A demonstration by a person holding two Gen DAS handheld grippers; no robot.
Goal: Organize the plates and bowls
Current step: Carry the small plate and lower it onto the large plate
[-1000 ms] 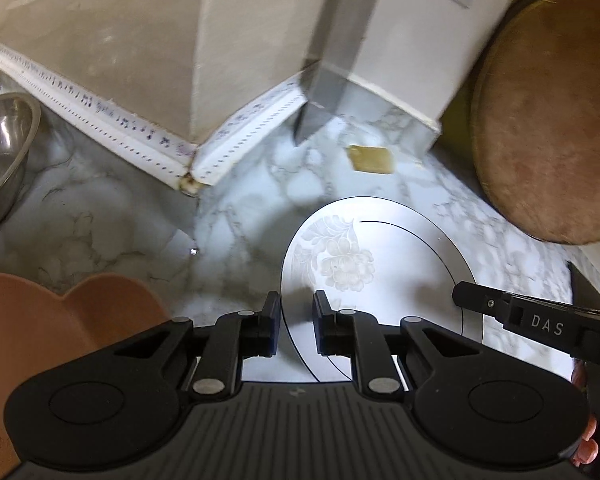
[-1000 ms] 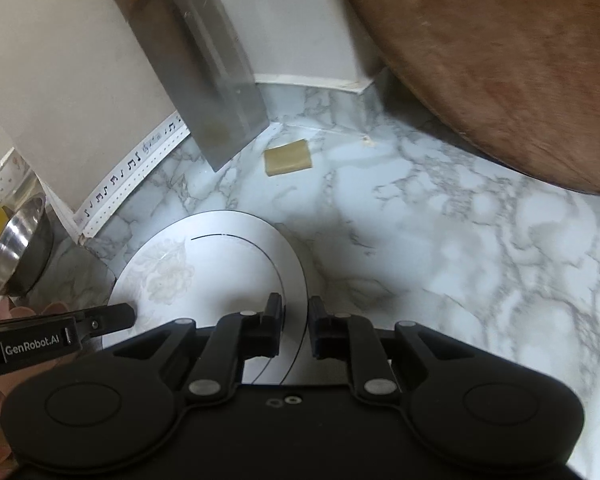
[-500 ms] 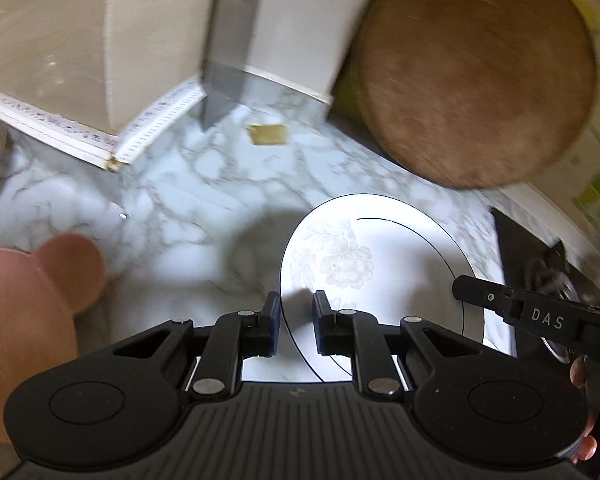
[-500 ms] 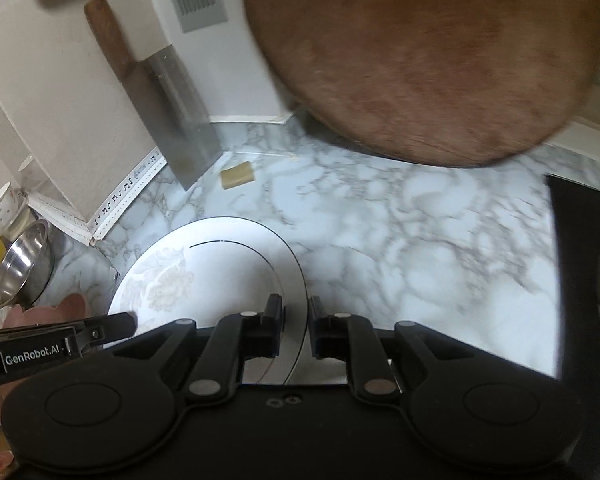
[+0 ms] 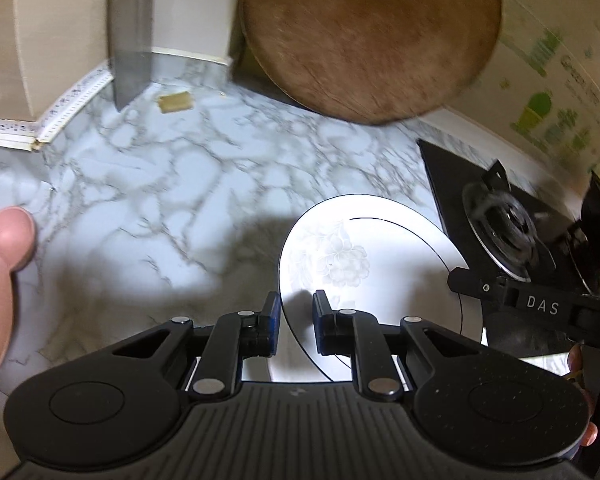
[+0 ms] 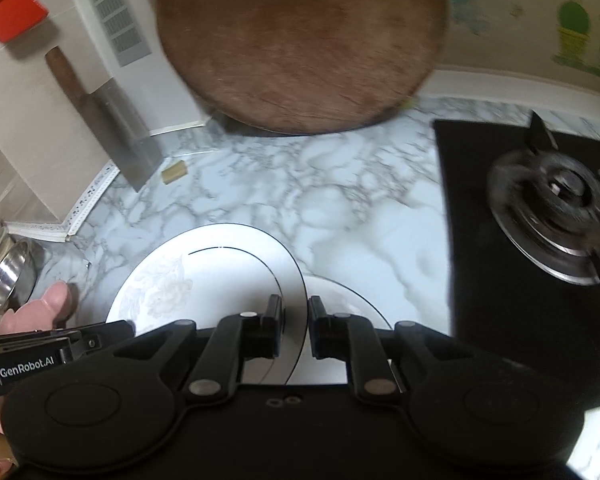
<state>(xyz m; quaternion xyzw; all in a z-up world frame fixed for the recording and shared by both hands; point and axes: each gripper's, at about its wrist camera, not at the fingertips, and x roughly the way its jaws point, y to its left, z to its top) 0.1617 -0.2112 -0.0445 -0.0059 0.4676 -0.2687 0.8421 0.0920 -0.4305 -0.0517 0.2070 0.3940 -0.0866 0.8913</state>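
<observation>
The white plate [image 5: 372, 264] rides above the marble worktop [image 5: 172, 184], pinched at opposite rims: left gripper [image 5: 296, 328] nearly closed on its near-left edge, right gripper [image 6: 296, 332] likewise on the right edge. It has swung away from the cleaver [image 6: 132, 148] corner towards the stove burner [image 6: 556, 216]. A second plate [image 6: 348, 300] shows just under it, so stacking looks close, though blur leaves the gap between them unclear.

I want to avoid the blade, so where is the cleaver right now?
The cleaver leans against the white wall at the upper left of both wrist views, its tip on the marble counter beside a small tan block.
</observation>
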